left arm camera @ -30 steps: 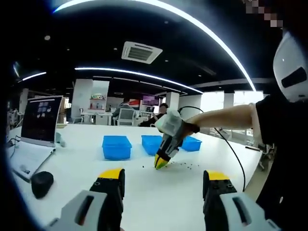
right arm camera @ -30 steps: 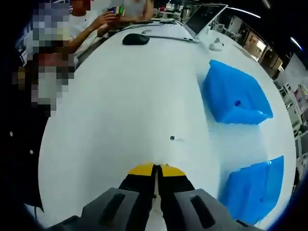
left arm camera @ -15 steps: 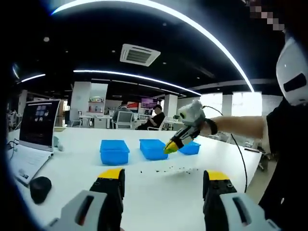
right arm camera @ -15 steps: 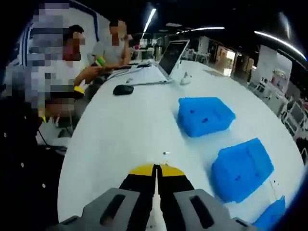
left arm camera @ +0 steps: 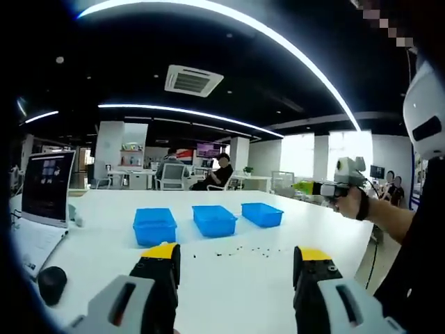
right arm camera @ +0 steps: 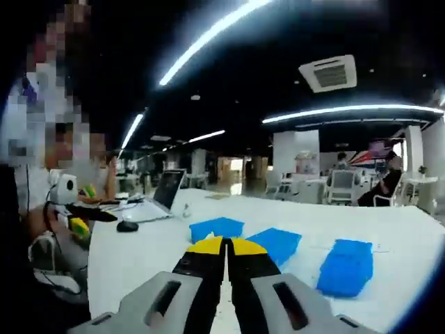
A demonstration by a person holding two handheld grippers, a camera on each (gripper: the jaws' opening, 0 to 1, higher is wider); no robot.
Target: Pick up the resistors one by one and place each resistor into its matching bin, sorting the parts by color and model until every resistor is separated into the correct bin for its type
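Where blue bins (left arm camera: pixel 214 220) sit, white table (left arm camera: pixel 229 275), dark ceiling (left arm camera: pixel 139 62)

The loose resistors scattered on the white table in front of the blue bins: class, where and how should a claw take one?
Across the body of one loose resistor, from above, since they lie flat on the table; an outlying one avoids its neighbours.
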